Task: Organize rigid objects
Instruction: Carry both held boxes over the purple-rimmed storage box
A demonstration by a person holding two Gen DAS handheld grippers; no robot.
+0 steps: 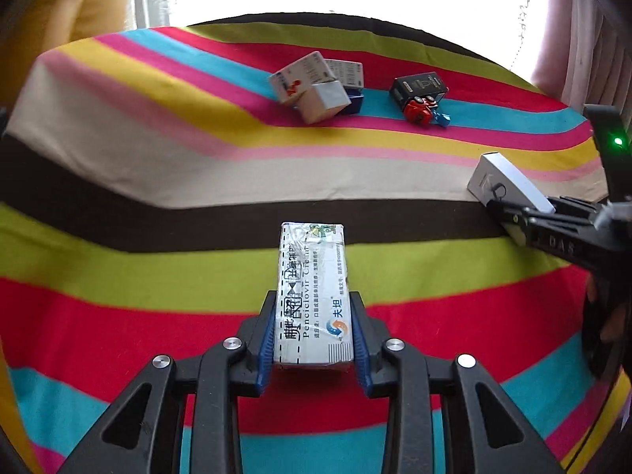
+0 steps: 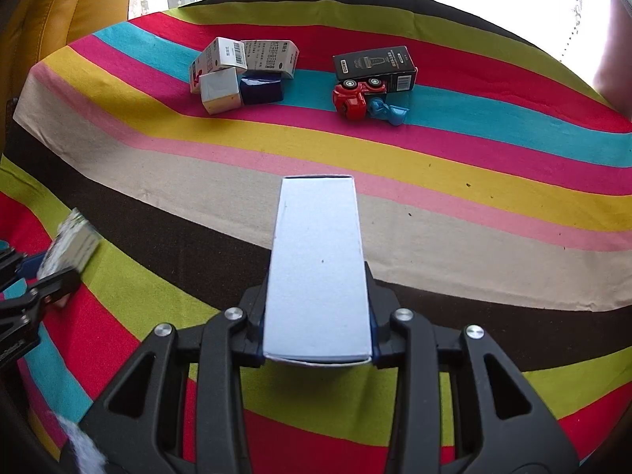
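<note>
Both grippers are clamped on cartons as I watch: left gripper (image 1: 314, 328) has its blue pads pressed against the sides of a white penciclovir cream box (image 1: 314, 296), held above the striped tablecloth (image 1: 118, 276); right gripper (image 2: 318, 316) pinches a plain white box (image 2: 318, 268) the same way. Farther across the cloth I see a pile of small medicine boxes (image 2: 241, 73), and well apart from it a black carton (image 2: 375, 67) touching a red toy truck (image 2: 357, 96).
</note>
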